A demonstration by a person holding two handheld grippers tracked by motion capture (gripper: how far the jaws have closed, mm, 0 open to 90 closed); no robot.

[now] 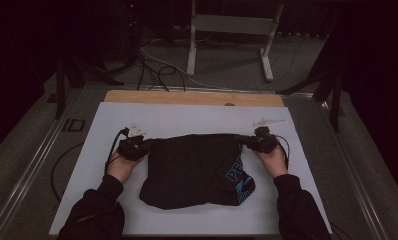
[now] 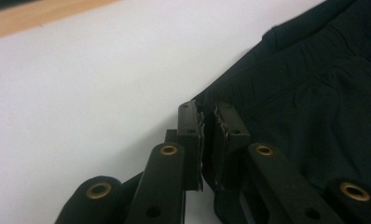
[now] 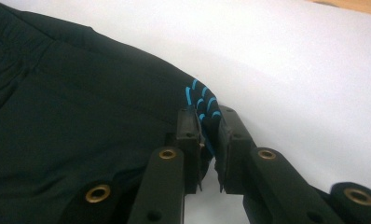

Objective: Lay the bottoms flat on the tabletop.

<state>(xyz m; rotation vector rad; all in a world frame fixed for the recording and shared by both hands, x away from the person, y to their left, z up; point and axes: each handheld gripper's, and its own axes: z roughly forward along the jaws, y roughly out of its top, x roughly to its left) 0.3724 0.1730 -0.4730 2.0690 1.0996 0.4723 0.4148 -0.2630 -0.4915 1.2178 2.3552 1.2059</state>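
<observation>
A black garment point(image 1: 194, 170) with blue lettering lies on the white worktop point(image 1: 187, 117), already folded into a compact block. It stretches between the two grippers, which hold its far corners.

The left gripper point(image 1: 133, 147) has its jaws clenched on the corner of the cloth. In the left gripper view point(image 2: 207, 144) the pads stand almost together, with a thin edge of black fabric point(image 2: 305, 107) pinched between them and the rest of the cloth spreading off to the right of the jaws. The right gripper point(image 1: 259, 141) does the same at the other corner: in the right gripper view point(image 3: 207, 149) a fold bearing blue stripes point(image 3: 200, 100) is grasped between the jaws, and the body of the cloth runs away to their left.

As a judgement, the folding is well along. The garment looks doubled over at least once, its far edge is drawn fairly straight between the two grips, and the near edge sits bunched and rounded toward the person's sleeves. What seems left is one more fold, carrying the held edge toward the near edge, and then letting go and smoothing the pile.
</observation>
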